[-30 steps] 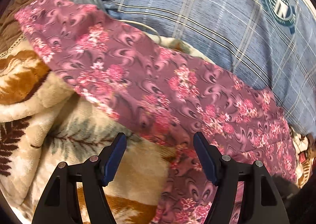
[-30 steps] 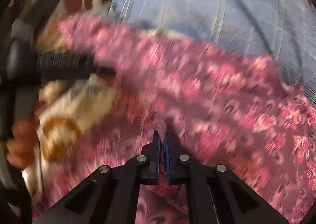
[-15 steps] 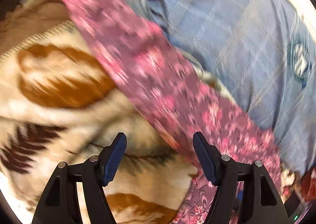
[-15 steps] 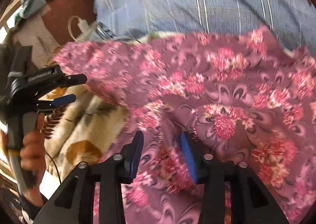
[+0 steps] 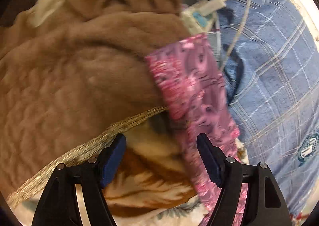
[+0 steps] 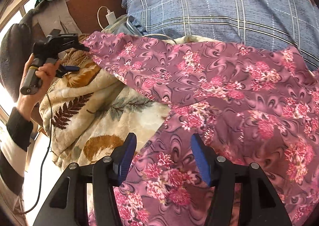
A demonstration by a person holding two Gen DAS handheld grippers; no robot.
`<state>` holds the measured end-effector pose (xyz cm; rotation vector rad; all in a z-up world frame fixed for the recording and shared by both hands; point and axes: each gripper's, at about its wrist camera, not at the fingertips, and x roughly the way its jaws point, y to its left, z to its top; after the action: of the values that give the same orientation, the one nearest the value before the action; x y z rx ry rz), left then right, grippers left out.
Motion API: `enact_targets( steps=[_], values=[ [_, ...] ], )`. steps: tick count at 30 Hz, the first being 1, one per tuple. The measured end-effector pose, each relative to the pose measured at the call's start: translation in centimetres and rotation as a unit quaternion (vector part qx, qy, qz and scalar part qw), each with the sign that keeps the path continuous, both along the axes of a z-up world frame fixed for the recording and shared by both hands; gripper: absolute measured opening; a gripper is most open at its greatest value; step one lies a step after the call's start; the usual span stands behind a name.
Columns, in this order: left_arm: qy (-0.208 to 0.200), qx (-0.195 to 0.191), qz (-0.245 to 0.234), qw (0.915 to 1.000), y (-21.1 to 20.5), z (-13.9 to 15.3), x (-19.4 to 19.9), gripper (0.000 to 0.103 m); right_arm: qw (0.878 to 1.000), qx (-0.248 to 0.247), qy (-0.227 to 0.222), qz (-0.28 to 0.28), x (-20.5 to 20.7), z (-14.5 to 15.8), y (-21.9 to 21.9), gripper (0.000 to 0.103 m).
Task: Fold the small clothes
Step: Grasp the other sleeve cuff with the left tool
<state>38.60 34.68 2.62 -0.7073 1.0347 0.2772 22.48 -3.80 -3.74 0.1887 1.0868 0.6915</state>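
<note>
A: The right gripper (image 6: pixel 161 156) is hovering over the near part of the pink floral garment (image 6: pixel 209 86), and its blue pads (image 6: pixel 127 156) are spreading apart as we speak. Cloth is lying under the gap, but neither pad is pressing on it.

B: And the garment itself?

A: It is lying spread across the bed, one part resting on the cream leaf-print blanket (image 6: pixel 83 110), the far edge running up against the blue plaid pillow (image 6: pixel 209 2). One long narrow strip is stretching away to the far left.

B: That is where the other hand is working.

A: Yes, the left hand (image 6: pixel 42 72) is gripping its handle, and the left gripper (image 6: pixel 75 57) is sitting right at the tip of that strip. From its own camera the picture is blurring, but the jaws are standing wide and widening; the floral strip is running past the right-hand pad, not pinched between the two.

B: What is behind it?

A: A brown plush blanket (image 5: pixel 79 56), and a white charger cable (image 6: pixel 105 14) lying by the pillow.
</note>
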Motion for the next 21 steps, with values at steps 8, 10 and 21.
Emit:
enact_targets(
  steps=[8, 10, 21],
  values=[
    [-0.006, 0.009, -0.031, 0.9995, -1.9, -0.9, 2.8, 0.075, 1.0, -0.007, -0.019, 0.022, 3.4, -0.4, 3.6, 0.062],
    [-0.016, 0.002, -0.026, 0.9995, -1.7, -1.2, 2.8, 0.043, 0.998, -0.033, -0.039, 0.041, 3.8, -0.9, 5.6, 0.064],
    [-0.073, 0.055, -0.077, 0.9928, -8.8, 2.1, -0.5, 0.003, 0.999, -0.033, -0.033, 0.022, 4.7, -1.9, 5.2, 0.063]
  ],
)
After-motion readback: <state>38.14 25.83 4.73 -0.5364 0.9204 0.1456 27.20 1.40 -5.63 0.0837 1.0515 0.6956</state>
